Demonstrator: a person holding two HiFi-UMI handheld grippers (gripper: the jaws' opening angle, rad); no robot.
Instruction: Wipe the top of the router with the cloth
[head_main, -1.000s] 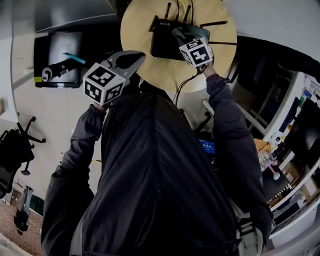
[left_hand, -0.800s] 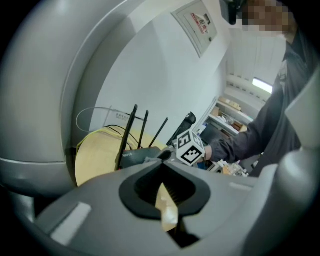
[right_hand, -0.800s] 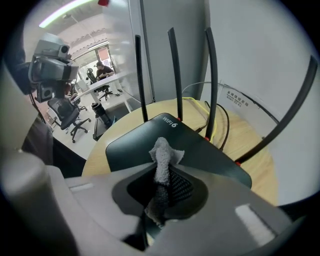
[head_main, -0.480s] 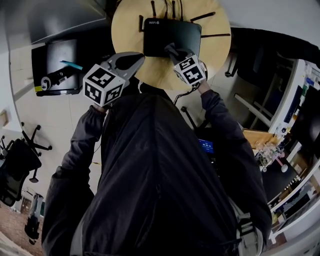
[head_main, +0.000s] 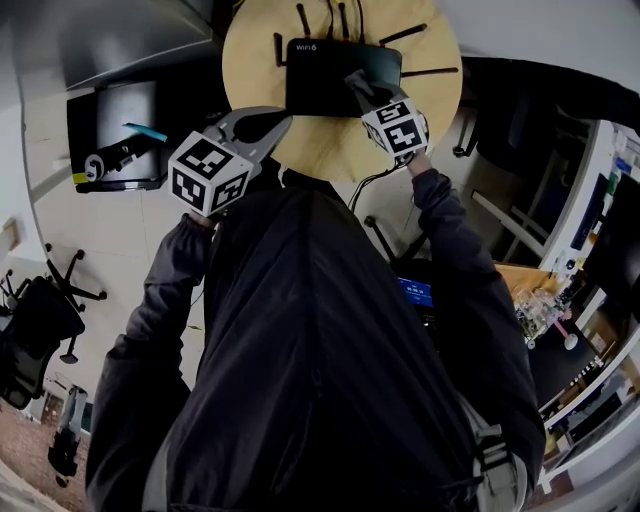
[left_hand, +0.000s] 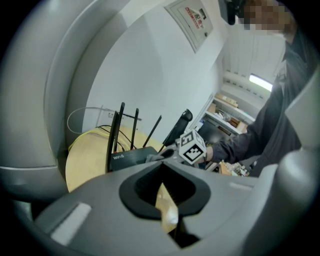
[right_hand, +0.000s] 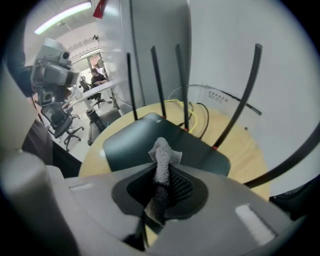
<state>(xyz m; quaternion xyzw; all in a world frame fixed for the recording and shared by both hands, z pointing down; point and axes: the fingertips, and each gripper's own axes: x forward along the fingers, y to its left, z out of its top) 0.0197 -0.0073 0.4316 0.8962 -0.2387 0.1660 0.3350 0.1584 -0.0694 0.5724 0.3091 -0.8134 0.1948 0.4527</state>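
Observation:
A black router (head_main: 325, 72) with several upright antennas lies on a round wooden table (head_main: 250, 60). My right gripper (head_main: 358, 82) reaches over the router's right half, shut on a grey cloth. In the right gripper view the cloth (right_hand: 162, 152) sticks up from between the jaws of the right gripper (right_hand: 161, 195), just above the router's dark top (right_hand: 135, 140). My left gripper (head_main: 272, 117) hovers off the table's near left edge, shut and holding nothing. The left gripper view shows the left gripper (left_hand: 165, 200) with the router (left_hand: 131, 157) and the right gripper's marker cube (left_hand: 192, 146) beyond it.
Yellow and black cables (right_hand: 200, 107) lie on the table (right_hand: 240, 145) behind the router, and a cable (head_main: 368, 185) hangs off the near edge. A dark desk (head_main: 120, 120) with tools stands at left, an office chair (head_main: 30, 320) lower left, shelves (head_main: 590, 230) at right.
My right gripper with the cloth swept from the router's right side to its front middle, then back towards the right. The left gripper has barely moved.

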